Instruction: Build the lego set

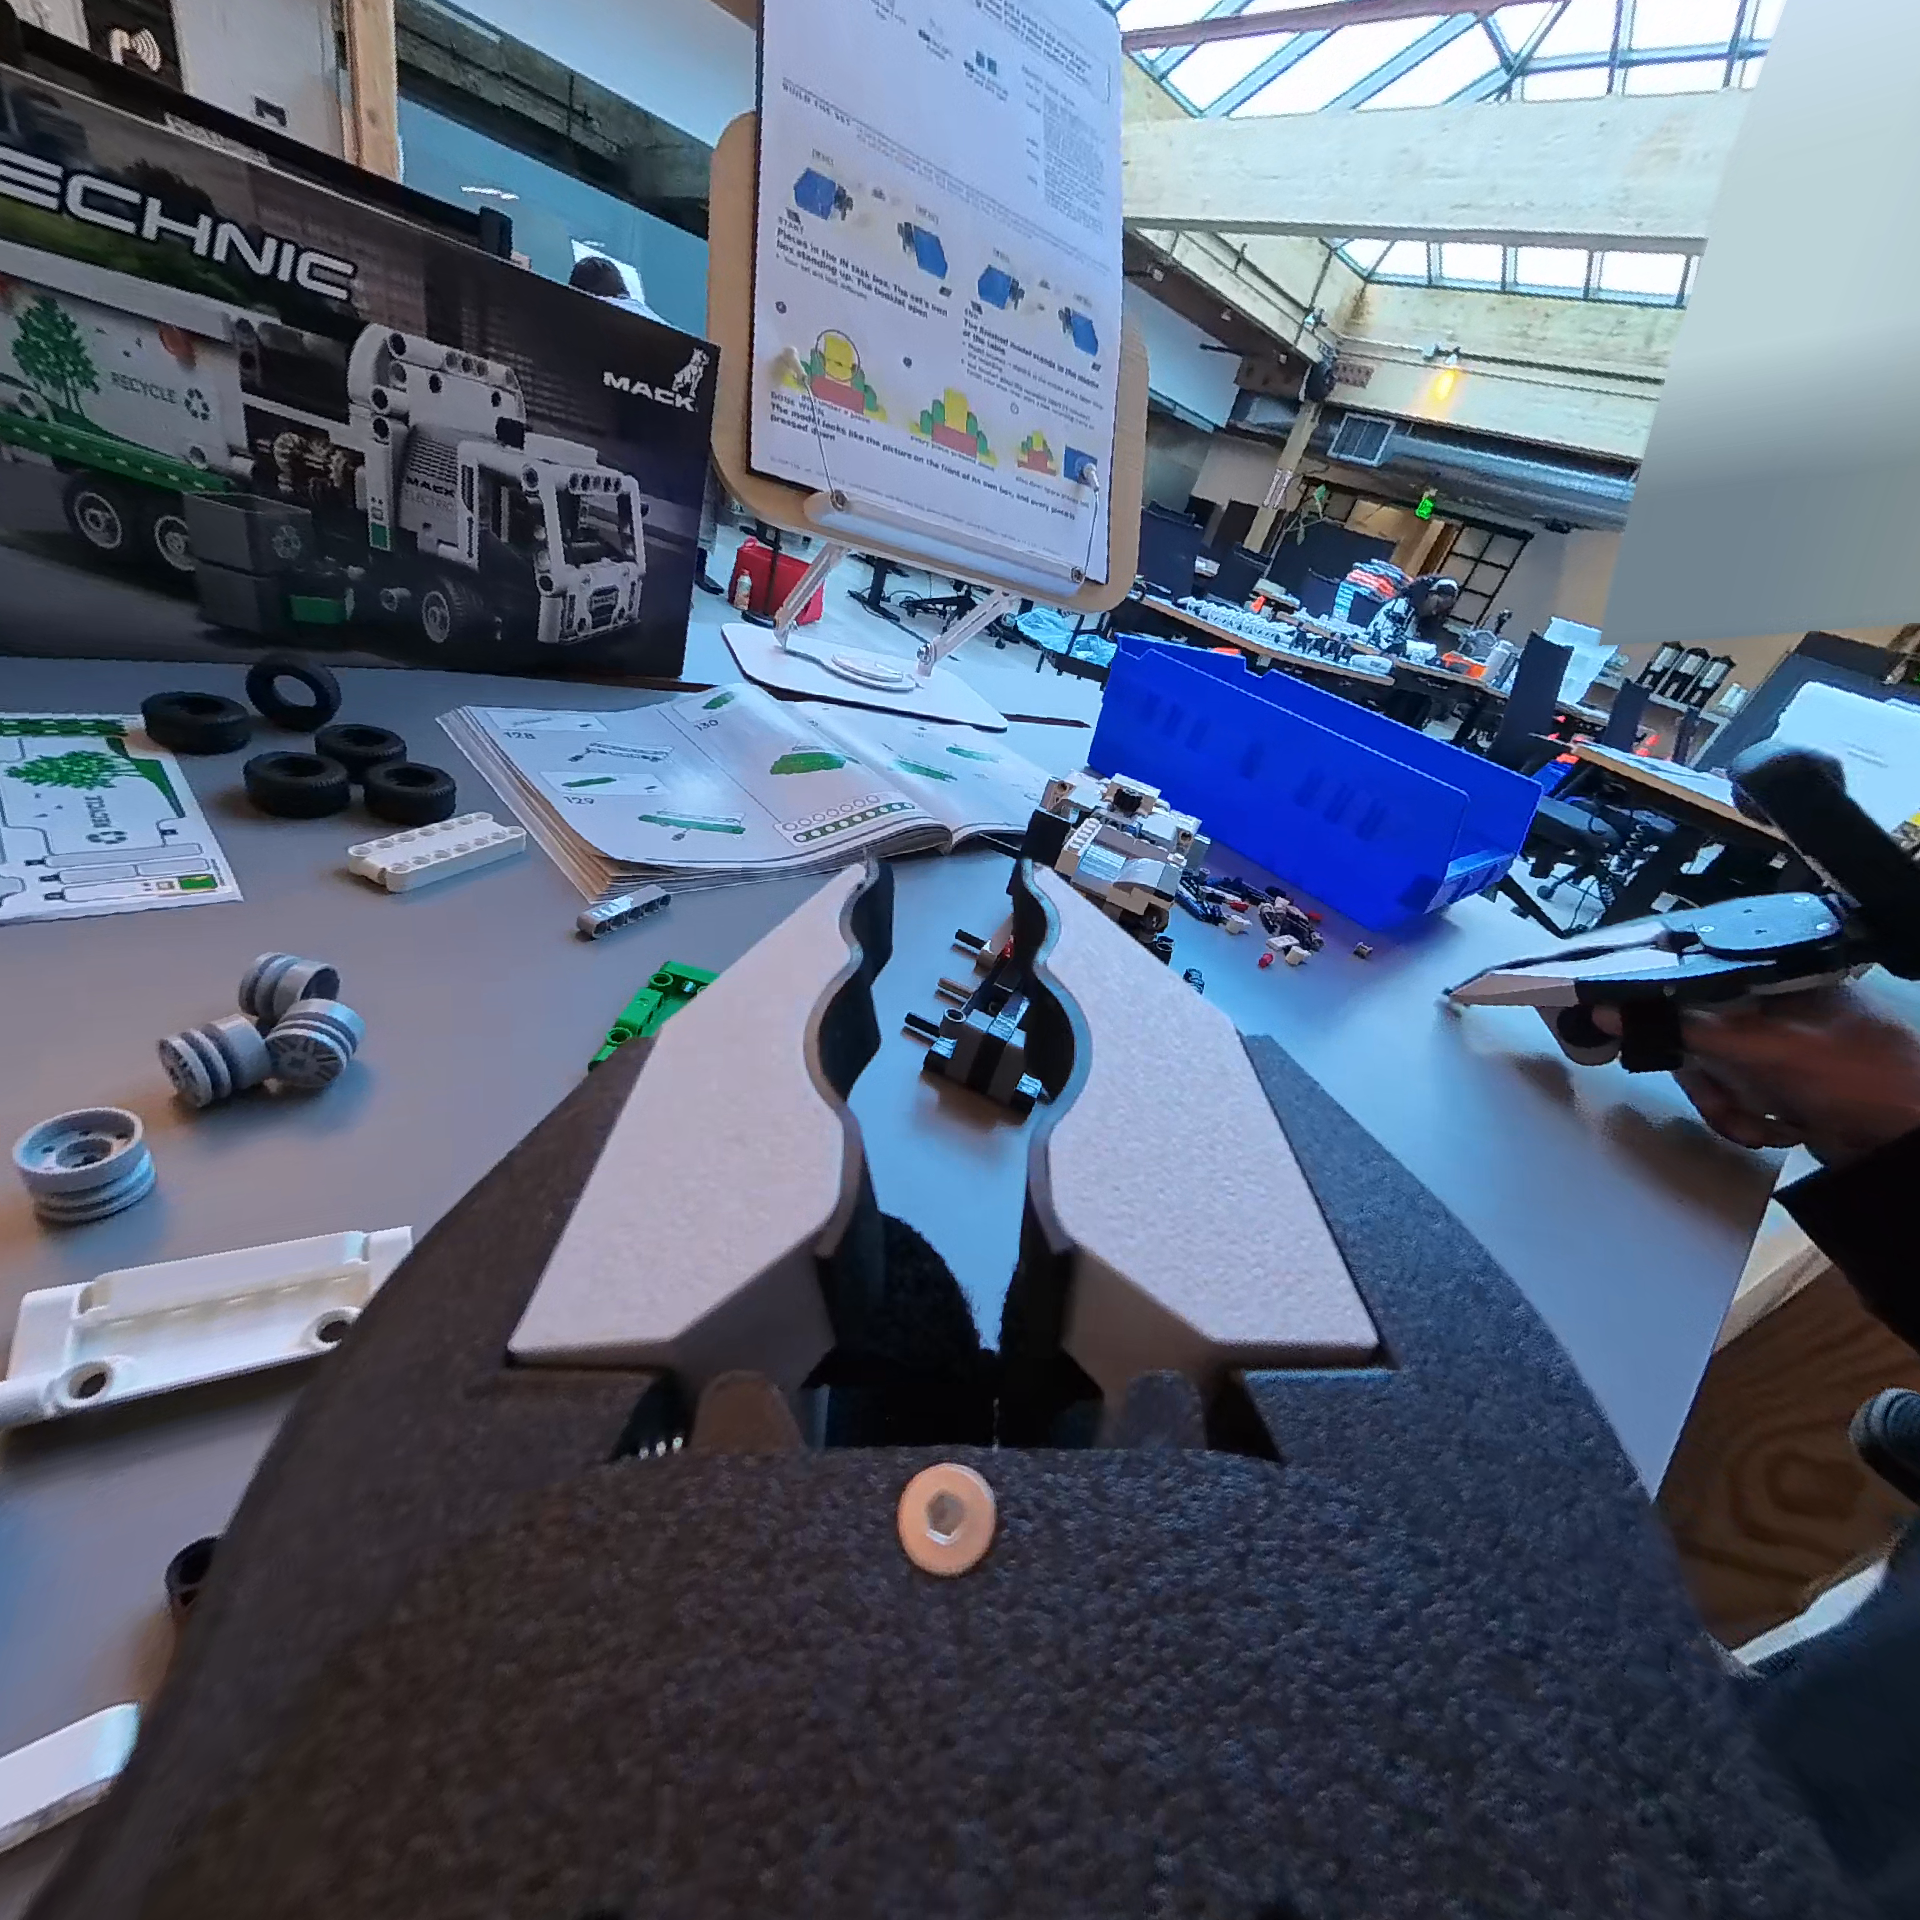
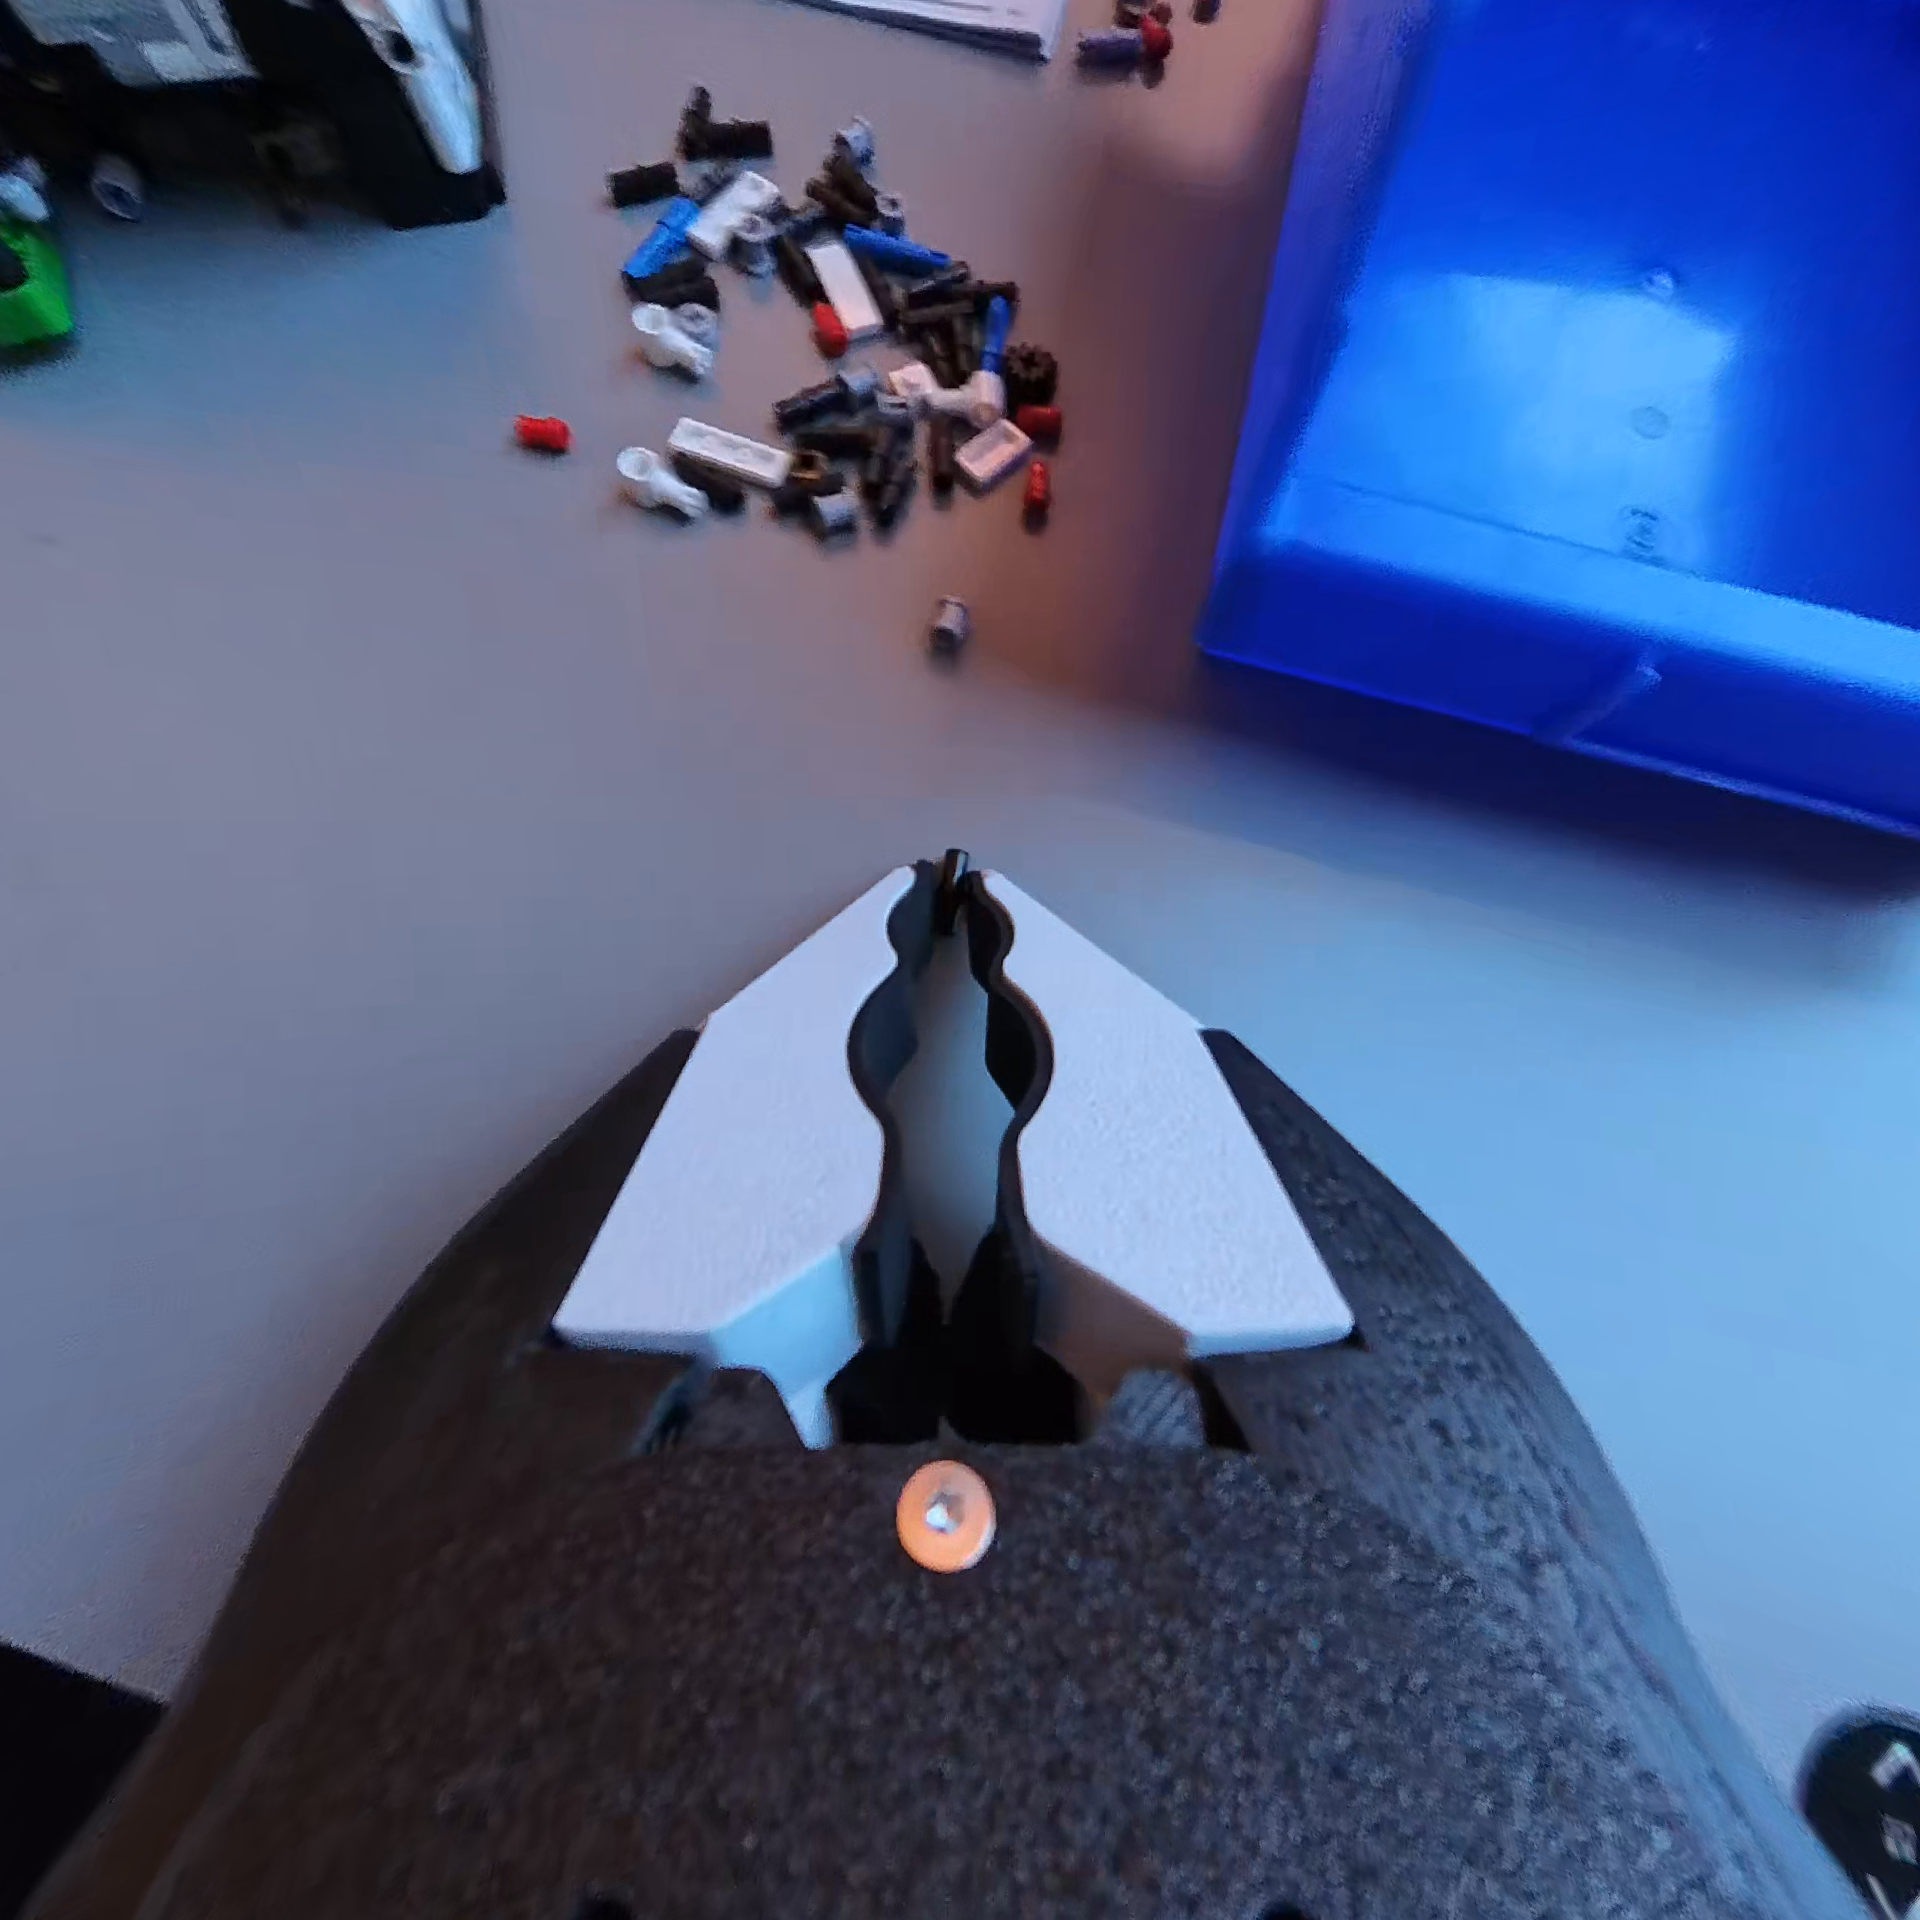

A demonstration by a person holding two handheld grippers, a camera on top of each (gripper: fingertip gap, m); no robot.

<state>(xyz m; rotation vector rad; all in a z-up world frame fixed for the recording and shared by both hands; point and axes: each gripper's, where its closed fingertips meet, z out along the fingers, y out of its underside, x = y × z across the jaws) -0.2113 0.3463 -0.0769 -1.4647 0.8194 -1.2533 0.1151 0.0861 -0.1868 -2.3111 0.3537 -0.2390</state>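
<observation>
Print shows on the dark set box [image 1: 343, 416], open booklet [image 1: 748, 779], sticker sheet [image 1: 94, 821] and clipped page [image 1: 935, 260].

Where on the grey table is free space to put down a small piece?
Free: the bare table between the right gripper, the loose parts pile and the blue bin. Crowded: around the black tires and grey wheel hubs.

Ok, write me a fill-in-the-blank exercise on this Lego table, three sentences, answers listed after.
1. The right gripper pinches a small ____ pin between its fingertips.
2. The plastic bin beside the pile of small parts is ____ in colour.
3. The loose black tyres lie on the table to the ____ of the open instruction booklet in the left wrist view.

Missing words: black; blue; left
</observation>
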